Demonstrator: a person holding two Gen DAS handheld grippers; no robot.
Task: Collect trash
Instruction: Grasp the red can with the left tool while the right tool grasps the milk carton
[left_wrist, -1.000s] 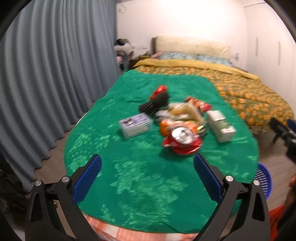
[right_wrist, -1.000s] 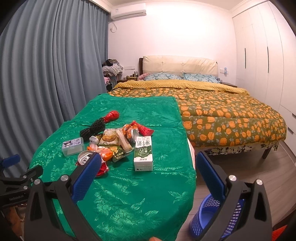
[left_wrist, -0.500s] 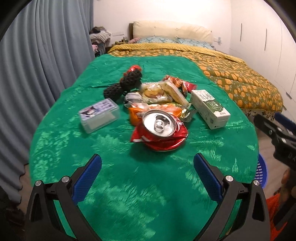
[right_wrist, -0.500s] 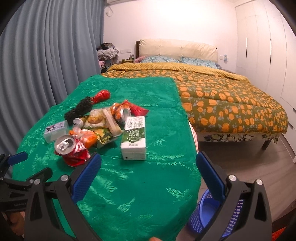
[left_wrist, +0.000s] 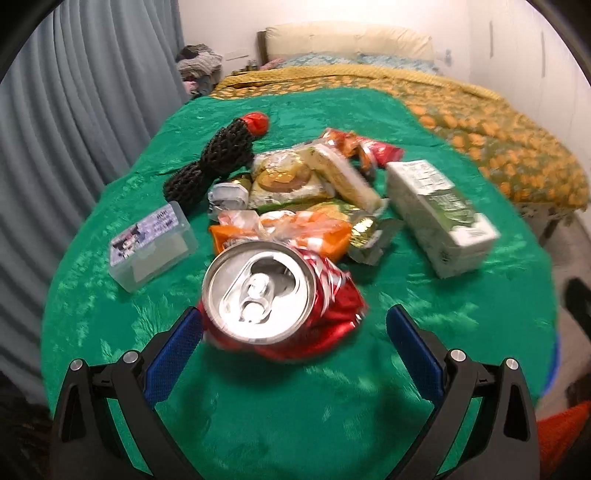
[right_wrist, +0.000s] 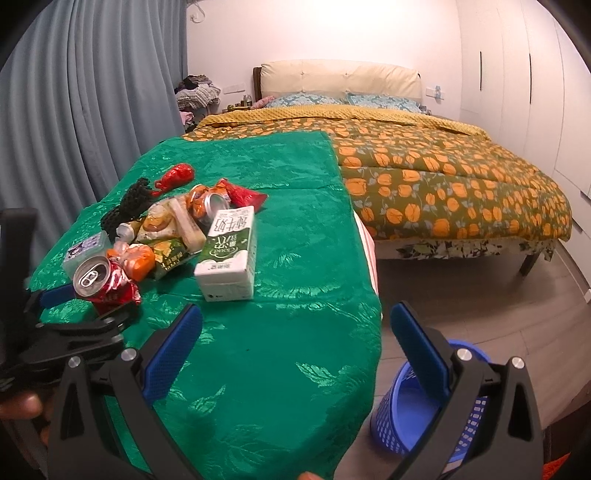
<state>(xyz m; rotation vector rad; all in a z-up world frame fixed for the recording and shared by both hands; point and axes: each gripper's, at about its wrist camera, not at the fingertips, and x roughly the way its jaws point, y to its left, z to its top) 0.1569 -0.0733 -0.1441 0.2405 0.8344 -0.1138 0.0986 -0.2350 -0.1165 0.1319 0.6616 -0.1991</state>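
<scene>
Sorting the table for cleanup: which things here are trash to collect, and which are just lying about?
Job: crushed can, milk carton, snack wrappers, blue bin, left gripper.
Lying about, probably: clear box, black mesh pouch, bed.

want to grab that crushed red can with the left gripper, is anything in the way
Nothing visible is. The crushed red can is the nearest item of the pile, and the left gripper has its jaws open around it with only green tablecloth below. The other wrappers lie behind it.
</scene>
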